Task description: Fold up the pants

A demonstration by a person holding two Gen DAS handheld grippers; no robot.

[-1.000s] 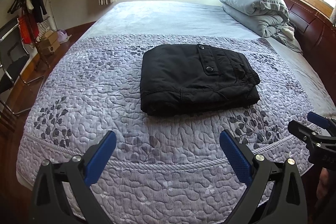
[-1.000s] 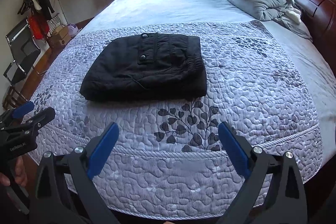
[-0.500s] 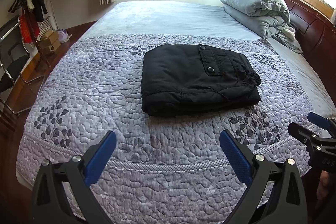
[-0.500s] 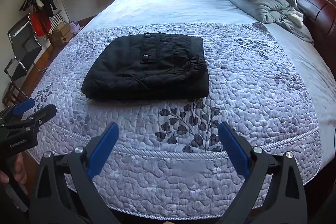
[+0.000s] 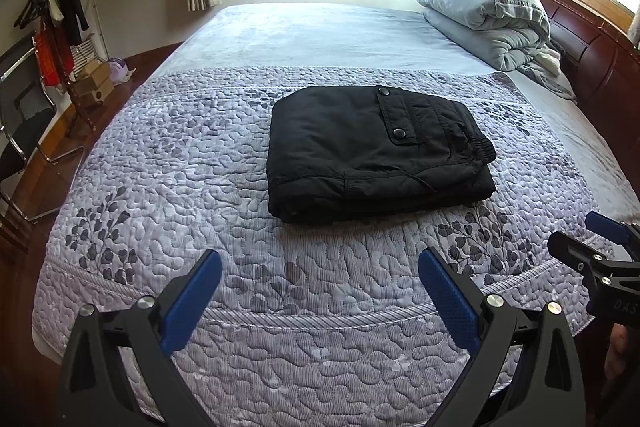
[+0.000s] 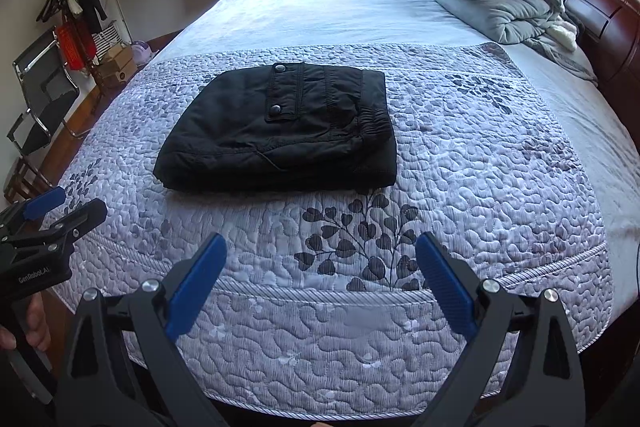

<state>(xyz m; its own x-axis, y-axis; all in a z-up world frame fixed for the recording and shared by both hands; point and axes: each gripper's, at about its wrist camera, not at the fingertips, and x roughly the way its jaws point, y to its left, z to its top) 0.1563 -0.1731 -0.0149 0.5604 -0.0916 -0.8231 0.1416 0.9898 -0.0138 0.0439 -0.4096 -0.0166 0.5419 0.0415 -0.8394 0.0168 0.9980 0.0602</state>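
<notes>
Black pants (image 5: 376, 151) lie folded in a compact rectangle on the quilted purple bedspread (image 5: 200, 167), snap-button pocket flap on top; they also show in the right wrist view (image 6: 280, 135). My left gripper (image 5: 320, 267) is open and empty, held back over the bed's near edge, well short of the pants. My right gripper (image 6: 322, 251) is open and empty, also near the front edge. The right gripper shows at the right edge of the left wrist view (image 5: 600, 259); the left gripper shows at the left edge of the right wrist view (image 6: 48, 227).
A folded grey duvet (image 5: 484, 11) lies at the far right by the dark wooden headboard (image 5: 592, 59). A metal chair (image 5: 24, 131), coat rack (image 5: 60, 11) and boxes (image 5: 94, 83) stand on the wood floor at left. Windows are behind.
Both grippers have drifted slightly; the pants appear a little shifted in view. The pants themselves have not moved and both grippers stay open.
</notes>
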